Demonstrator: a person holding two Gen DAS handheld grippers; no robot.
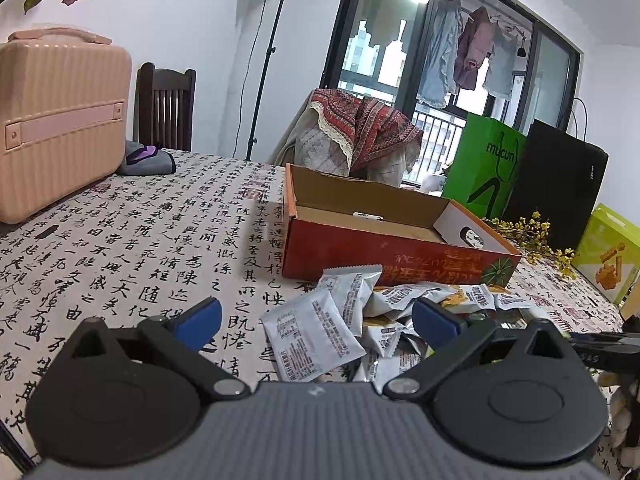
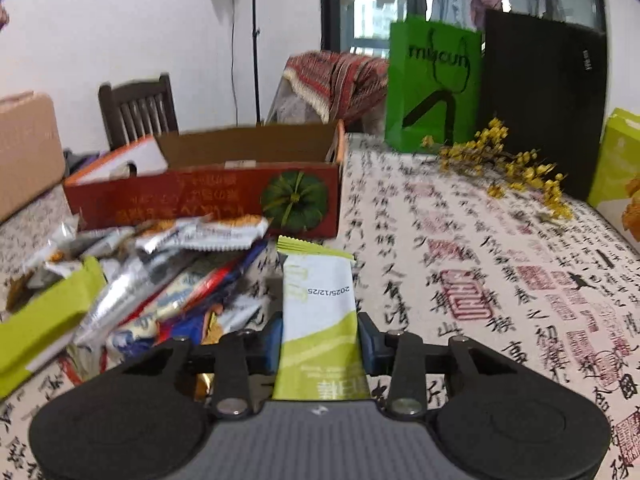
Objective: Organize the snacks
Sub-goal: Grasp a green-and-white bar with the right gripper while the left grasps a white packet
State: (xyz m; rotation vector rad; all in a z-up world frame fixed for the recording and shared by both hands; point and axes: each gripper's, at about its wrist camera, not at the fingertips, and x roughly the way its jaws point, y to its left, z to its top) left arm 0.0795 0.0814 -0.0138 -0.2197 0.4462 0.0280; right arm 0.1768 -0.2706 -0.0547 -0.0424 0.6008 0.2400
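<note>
A pile of snack packets (image 1: 360, 320) lies on the calligraphy-print tablecloth in front of an open red cardboard box (image 1: 384, 232). My left gripper (image 1: 316, 322) hangs open just above the pile's near edge, with nothing between its blue fingers. In the right wrist view the same pile of snack packets (image 2: 160, 276) spreads to the left, below the red box (image 2: 208, 196). My right gripper (image 2: 320, 344) is shut on a white and green snack packet (image 2: 320, 304) that sticks out forward between the blue pads. The right gripper's arm shows at the left view's right edge.
A pink suitcase (image 1: 60, 128) stands at the table's far left. A green paper bag (image 2: 432, 84), a black bag (image 2: 544, 100), yellow dried flowers (image 2: 508, 164) and a lime snack box (image 2: 620, 168) line the back right. Another lime box (image 2: 44, 316) lies by the pile. Chairs stand behind.
</note>
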